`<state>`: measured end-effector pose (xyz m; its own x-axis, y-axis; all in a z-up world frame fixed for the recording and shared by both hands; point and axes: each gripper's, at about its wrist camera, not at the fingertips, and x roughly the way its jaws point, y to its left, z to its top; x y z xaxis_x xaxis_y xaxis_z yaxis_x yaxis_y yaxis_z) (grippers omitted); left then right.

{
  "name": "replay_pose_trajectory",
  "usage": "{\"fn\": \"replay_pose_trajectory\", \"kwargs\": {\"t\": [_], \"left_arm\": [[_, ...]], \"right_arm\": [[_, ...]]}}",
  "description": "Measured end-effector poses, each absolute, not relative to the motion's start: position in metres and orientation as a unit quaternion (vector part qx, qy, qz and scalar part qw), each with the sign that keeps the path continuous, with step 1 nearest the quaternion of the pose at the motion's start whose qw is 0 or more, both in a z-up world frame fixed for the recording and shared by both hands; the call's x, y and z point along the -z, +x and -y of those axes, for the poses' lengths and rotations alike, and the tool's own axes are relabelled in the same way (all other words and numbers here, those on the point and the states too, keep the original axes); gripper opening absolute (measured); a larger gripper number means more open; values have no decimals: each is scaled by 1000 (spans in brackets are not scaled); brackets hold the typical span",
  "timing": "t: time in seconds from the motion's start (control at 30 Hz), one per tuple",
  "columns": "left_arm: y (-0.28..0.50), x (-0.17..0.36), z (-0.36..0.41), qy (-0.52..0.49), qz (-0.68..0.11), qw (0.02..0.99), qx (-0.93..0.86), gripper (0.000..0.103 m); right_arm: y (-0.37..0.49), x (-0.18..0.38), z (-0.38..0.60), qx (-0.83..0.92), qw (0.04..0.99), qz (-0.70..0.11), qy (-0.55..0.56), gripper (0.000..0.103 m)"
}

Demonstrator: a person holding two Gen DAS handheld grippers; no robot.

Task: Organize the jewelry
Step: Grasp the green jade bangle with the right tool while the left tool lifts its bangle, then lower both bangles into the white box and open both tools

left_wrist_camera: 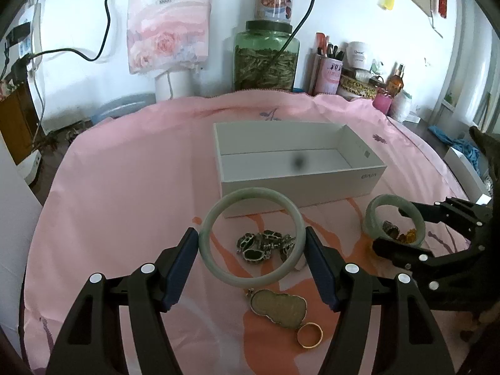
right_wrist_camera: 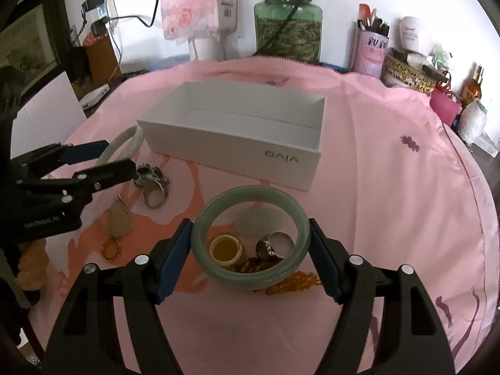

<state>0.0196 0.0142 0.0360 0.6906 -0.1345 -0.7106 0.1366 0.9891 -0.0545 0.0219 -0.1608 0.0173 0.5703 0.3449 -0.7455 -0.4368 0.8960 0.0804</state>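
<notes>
Left gripper: jaws pinch a pale bangle across its width. Right gripper: jaws pinch a green bangle; box lies beyond both.

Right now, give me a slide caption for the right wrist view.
Right gripper clamps a jade bangle above rings and amber beads, facing an empty white box.

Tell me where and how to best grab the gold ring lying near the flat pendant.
Pinch the gold ring across its outer band, coming straight down from above. It lies flat on the pink cloth, so no edge stands up to catch sideways. One side nearly touches the flat pendant, so set the tongs' pads on the two sides clear of it. It is thin and may slip.
</notes>
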Motion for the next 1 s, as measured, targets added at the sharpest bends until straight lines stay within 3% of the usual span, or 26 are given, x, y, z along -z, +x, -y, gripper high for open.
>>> {"fn": "replay_pose_trajectory", "kwargs": {"t": [0.47,0.73,1.0], "left_arm": [[20,-50,-11,7,-368,927,64,68],[49,-81,-4,14,-351,934,59,68],[90,-70,4,11,-370,928,50,68]], "right_arm": [[25,-41,181,-215,903,-372,-13,69],[62,-73,182,-214,906,-364,11,69],[103,-64,168,-215,895,-389,30,69]]}}
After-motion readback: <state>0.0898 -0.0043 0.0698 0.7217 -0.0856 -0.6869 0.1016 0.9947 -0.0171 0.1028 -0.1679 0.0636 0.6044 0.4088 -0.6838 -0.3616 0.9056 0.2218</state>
